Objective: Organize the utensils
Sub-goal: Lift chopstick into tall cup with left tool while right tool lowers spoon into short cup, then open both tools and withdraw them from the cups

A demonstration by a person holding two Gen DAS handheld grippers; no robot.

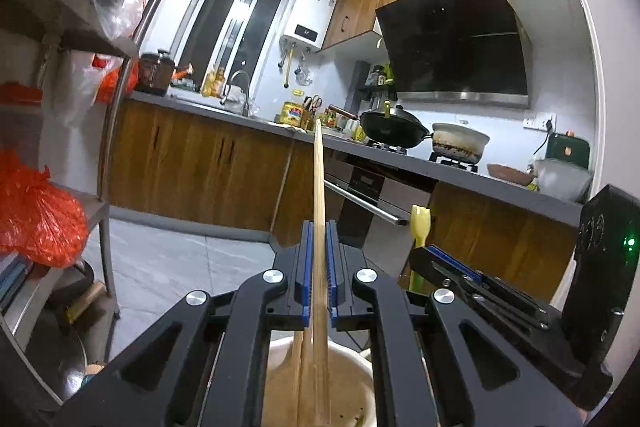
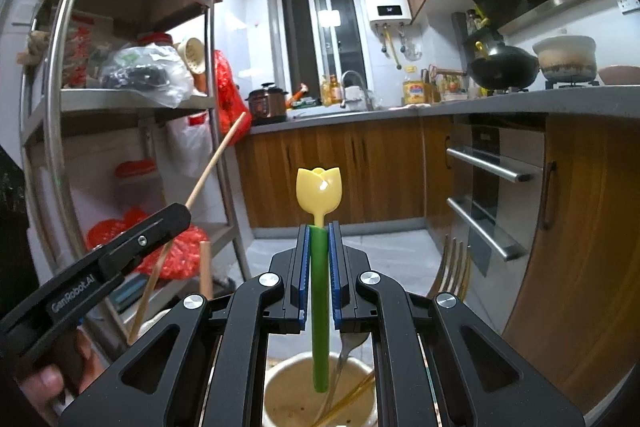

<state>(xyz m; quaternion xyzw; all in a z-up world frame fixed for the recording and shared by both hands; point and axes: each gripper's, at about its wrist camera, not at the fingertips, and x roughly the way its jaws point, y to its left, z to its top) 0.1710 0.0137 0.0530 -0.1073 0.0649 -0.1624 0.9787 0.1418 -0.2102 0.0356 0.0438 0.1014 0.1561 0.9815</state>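
Kitchen surroundings: a steel shelf rack stands at left, a wood-fronted counter runs along the back, and a wok sits on the stove at right. Left gripper: jaws pinch a wooden chopstick, whose lower end reaches into a beige holder. Only the left view shows a wooden spoon inside that holder. Right gripper: jaws pinch the green stem of a tulip-shaped utensil above a second holder. Only the right view shows a metal fork standing in that holder.
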